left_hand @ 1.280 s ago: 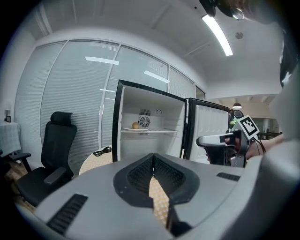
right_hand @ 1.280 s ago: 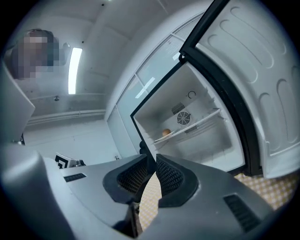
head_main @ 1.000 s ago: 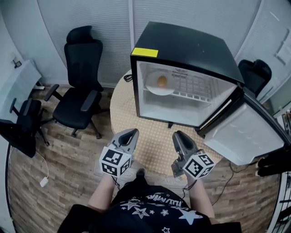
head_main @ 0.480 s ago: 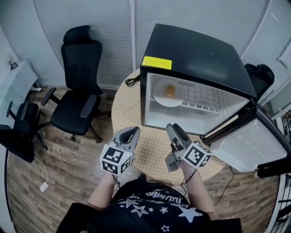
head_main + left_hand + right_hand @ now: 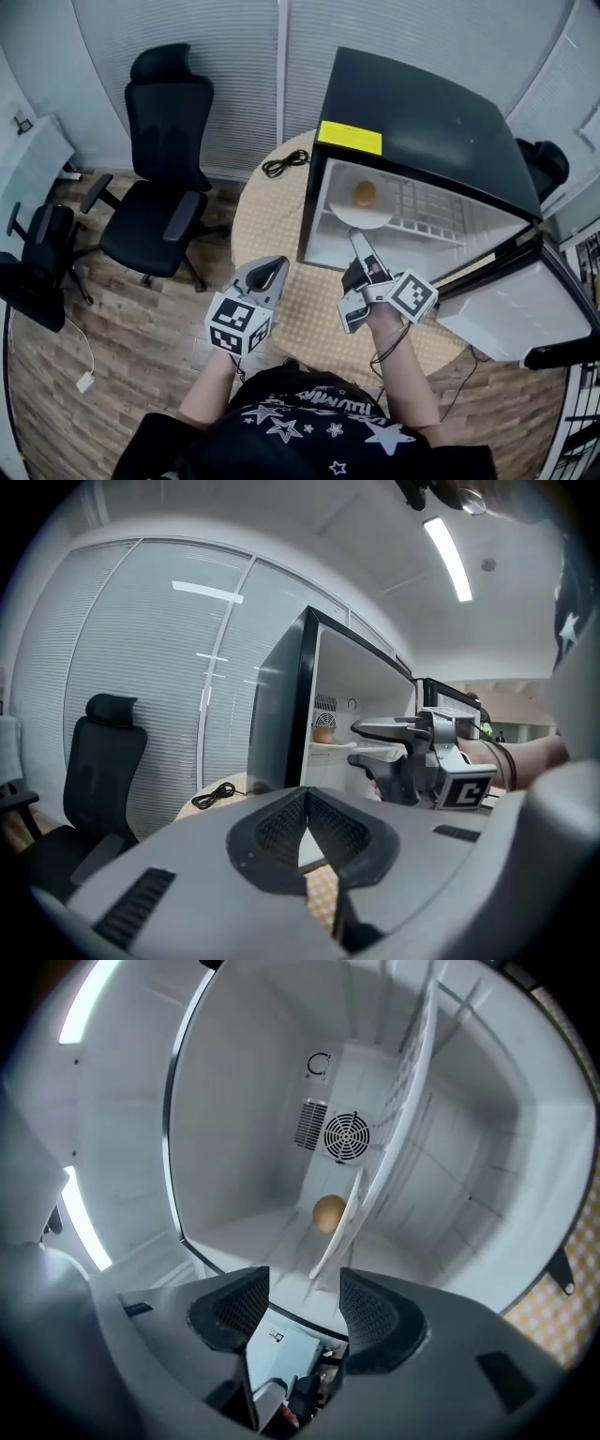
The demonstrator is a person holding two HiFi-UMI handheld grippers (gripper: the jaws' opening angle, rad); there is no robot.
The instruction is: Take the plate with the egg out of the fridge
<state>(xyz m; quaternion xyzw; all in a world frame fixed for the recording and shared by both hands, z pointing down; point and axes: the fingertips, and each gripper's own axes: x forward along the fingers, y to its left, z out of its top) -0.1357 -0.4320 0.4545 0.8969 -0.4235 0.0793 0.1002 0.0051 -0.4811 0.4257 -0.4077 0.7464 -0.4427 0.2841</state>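
A white plate (image 5: 364, 214) with a brown egg (image 5: 365, 194) sits on the wire shelf at the left of the open black fridge (image 5: 422, 122). My right gripper (image 5: 359, 246) is turned on its side at the fridge's mouth, just short of the plate. Its jaws are opening and nothing is between them. In the right gripper view the plate (image 5: 339, 1237) shows edge-on just ahead of my right gripper (image 5: 305, 1290), with the egg (image 5: 328, 1213) on it. My left gripper (image 5: 268, 274) hangs shut and empty over the round table's edge; in its own view its tips (image 5: 305, 810) meet.
The fridge stands on a round wicker-patterned table (image 5: 272, 202), its door (image 5: 511, 305) swung open to the right. A black cable (image 5: 286, 164) lies on the table left of the fridge. Black office chairs (image 5: 164, 187) stand on the wooden floor at left.
My right gripper has moved forward and up to the fridge's opening, rolled onto its side, and its jaws have parted. The left gripper has stayed where it was.
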